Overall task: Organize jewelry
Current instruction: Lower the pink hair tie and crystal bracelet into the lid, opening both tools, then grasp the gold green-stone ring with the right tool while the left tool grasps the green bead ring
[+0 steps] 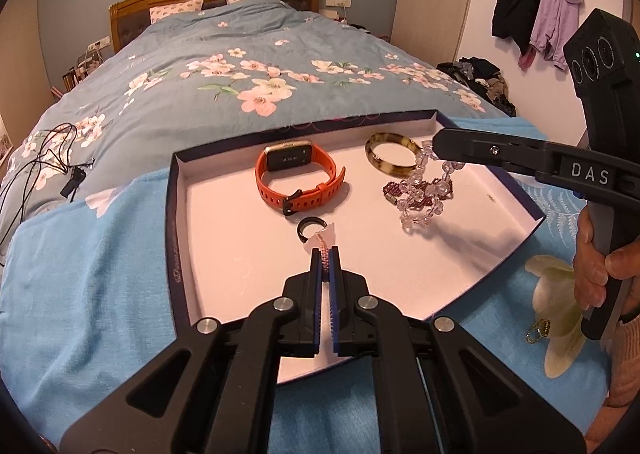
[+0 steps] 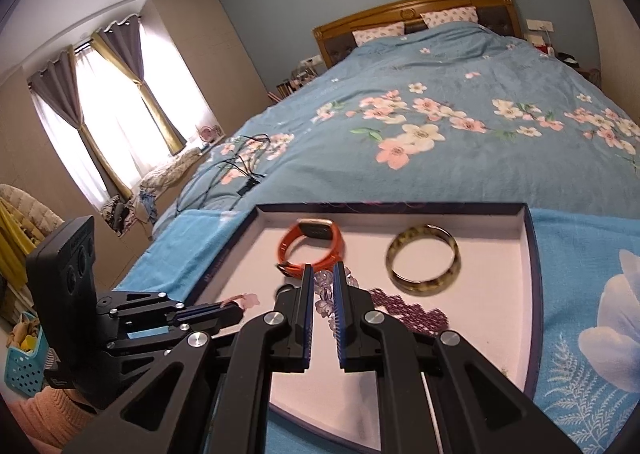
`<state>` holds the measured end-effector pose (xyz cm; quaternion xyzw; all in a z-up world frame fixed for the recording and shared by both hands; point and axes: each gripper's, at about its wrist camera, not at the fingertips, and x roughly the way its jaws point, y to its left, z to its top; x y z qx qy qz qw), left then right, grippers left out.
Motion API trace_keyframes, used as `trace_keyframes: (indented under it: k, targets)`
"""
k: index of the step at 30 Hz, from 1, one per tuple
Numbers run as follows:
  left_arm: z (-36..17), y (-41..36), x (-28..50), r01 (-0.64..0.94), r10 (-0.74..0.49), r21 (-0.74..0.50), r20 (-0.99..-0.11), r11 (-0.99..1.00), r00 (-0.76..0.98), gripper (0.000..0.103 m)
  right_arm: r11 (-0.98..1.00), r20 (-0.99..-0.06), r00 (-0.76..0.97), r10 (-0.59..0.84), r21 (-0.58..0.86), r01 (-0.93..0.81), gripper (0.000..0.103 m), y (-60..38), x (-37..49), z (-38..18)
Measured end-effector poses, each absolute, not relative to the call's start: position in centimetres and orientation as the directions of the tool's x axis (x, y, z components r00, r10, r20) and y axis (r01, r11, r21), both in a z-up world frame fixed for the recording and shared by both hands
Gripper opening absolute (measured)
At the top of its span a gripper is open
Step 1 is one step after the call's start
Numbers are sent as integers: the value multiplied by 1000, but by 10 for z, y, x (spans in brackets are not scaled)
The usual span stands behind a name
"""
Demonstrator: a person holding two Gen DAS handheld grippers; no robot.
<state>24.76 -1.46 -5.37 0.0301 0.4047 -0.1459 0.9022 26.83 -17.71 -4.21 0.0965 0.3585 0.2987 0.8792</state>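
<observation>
A shallow white tray with a dark rim [image 1: 176, 190] [image 2: 532, 254] lies on the bed. In it are an orange smartwatch [image 1: 298, 178] [image 2: 312, 242], a mottled bangle [image 1: 394, 158] [image 2: 424, 258], a purple beaded bracelet [image 1: 416, 192] [image 2: 412, 312] and a black ring [image 1: 310, 228]. My left gripper [image 1: 325, 254] [image 2: 236, 304] is shut on a pink braided cord [image 1: 323, 250] over the tray's middle. My right gripper [image 2: 323, 274] [image 1: 436, 144] is shut on a clear bead bracelet [image 1: 424, 190] [image 2: 325, 290], which hangs above the purple bracelet.
A light blue towel [image 1: 92, 274] lies under the tray on a floral quilt [image 1: 240, 78]. Black cables [image 1: 44, 162] lie at the left of the bed. A small gold piece [image 1: 538, 330] lies on the towel at the right, beside my hand.
</observation>
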Motion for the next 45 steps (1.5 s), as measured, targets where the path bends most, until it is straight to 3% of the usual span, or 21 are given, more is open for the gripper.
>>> trace_keyframes:
  k: [17, 21, 30, 38, 45]
  targets:
    - [-76, -23, 269, 288, -223, -58, -782, 956, 582, 6, 871, -650, 580, 491, 343, -353, 10, -204, 279, -63]
    - [-76, -24, 270, 283, -223, -62, -781, 957, 583, 11, 885, -665, 584, 466, 336, -323, 12, -210, 279, -67]
    - [-54, -14, 252, 254, -207, -48, -732, 966, 650, 30, 902, -657, 619, 431, 312, -298, 31, -224, 265, -61]
    - [-24, -3, 202, 276, -236, -45, -660, 960, 713, 37, 876, -605, 635, 481, 292, -385, 39, -226, 224, -42]
    - [-29, 3, 159, 298, -272, -76, -663, 951, 698, 41, 861, -613, 618, 492, 236, -451, 40, -226, 178, -42]
